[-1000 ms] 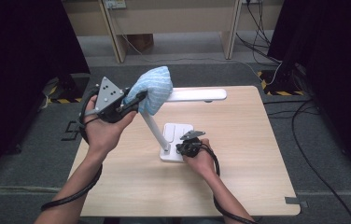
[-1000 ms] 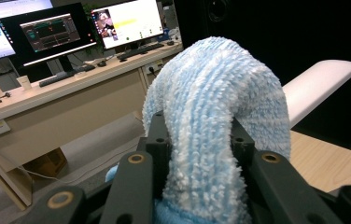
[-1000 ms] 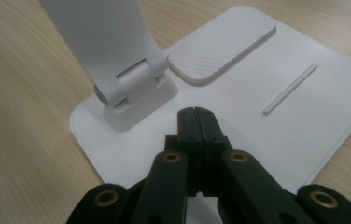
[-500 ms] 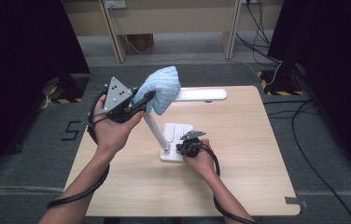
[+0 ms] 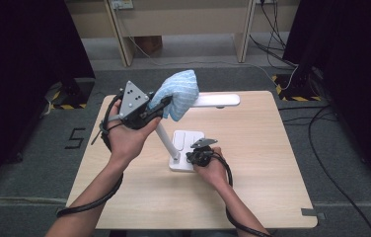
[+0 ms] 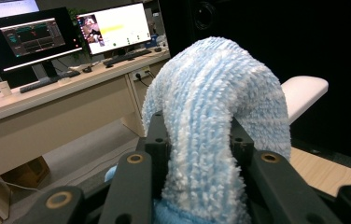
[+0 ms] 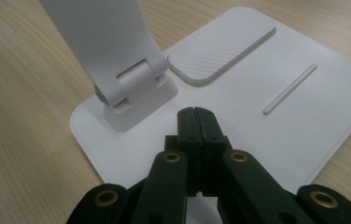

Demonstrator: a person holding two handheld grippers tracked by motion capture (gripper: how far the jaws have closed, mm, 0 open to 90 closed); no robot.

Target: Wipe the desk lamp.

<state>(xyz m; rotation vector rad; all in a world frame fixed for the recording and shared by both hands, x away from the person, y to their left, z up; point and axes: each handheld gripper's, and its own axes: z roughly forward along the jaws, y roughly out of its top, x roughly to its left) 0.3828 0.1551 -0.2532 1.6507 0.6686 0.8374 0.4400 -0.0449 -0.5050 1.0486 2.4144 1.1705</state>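
Note:
A white desk lamp stands mid-table, with a flat base (image 5: 186, 148), a slanted stem (image 5: 166, 140) and a long head (image 5: 218, 100). My left gripper (image 5: 161, 104) is raised by the top of the stem, shut on a fluffy blue cloth (image 5: 179, 94) that bulges over the jaws (image 6: 220, 107) next to the lamp head (image 6: 304, 91). My right gripper (image 5: 196, 155) rests on the lamp base (image 7: 276, 121), jaws pressed together with nothing between them, just in front of the stem's hinge (image 7: 131, 86).
The wooden table (image 5: 252, 163) carries the lamp alone. Cables (image 5: 321, 123) trail on the floor at the right. Desk legs (image 5: 122, 34) stand beyond the far edge, and monitors (image 6: 113, 28) sit on a desk in the background.
My left gripper has shifted right and slightly toward me with the blue cloth, its plate now tilted up. The right gripper stayed on the lamp base.

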